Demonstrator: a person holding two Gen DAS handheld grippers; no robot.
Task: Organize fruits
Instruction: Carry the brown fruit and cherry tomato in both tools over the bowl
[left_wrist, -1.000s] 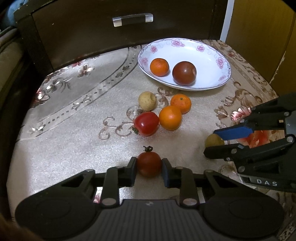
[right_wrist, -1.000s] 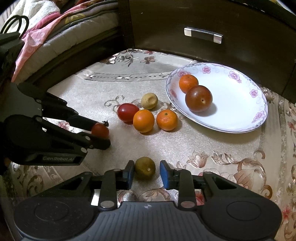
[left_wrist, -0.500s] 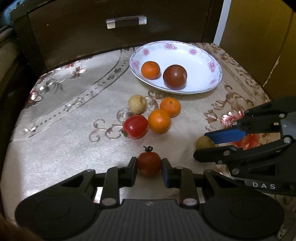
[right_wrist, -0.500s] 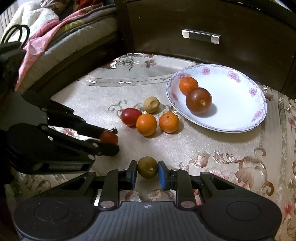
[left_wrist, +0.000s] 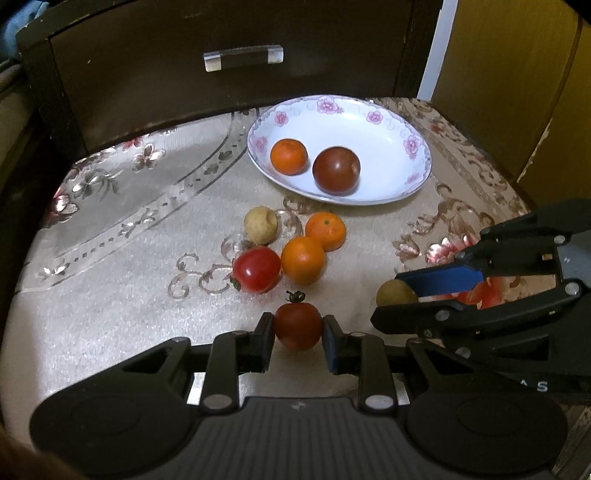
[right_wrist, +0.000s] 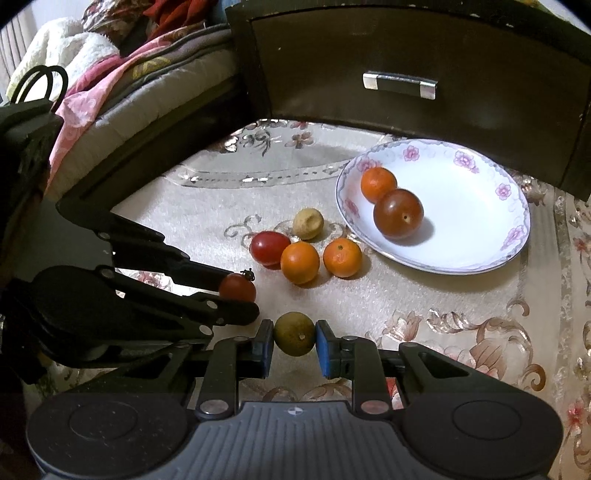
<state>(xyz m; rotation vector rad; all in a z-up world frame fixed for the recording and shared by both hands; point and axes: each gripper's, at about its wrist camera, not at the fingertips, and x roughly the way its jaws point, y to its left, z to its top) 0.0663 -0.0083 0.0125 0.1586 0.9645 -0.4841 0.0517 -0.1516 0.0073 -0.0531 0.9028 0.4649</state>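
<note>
My left gripper is shut on a small dark red tomato with a green stem, held above the cloth. My right gripper is shut on a small olive-green round fruit; it also shows in the left wrist view. A white flowered plate at the back holds an orange and a dark plum-coloured tomato. On the cloth lie a red tomato, two oranges and a tan fruit.
A dark drawer front with a metal handle stands behind the plate. A bed with blankets lies at the left in the right wrist view. The patterned cloth covers the table.
Both grippers have risen and drawn back a little with their fruits. The right gripper closed tighter on the olive-green fruit. The fruits on the cloth and plate have not moved.
</note>
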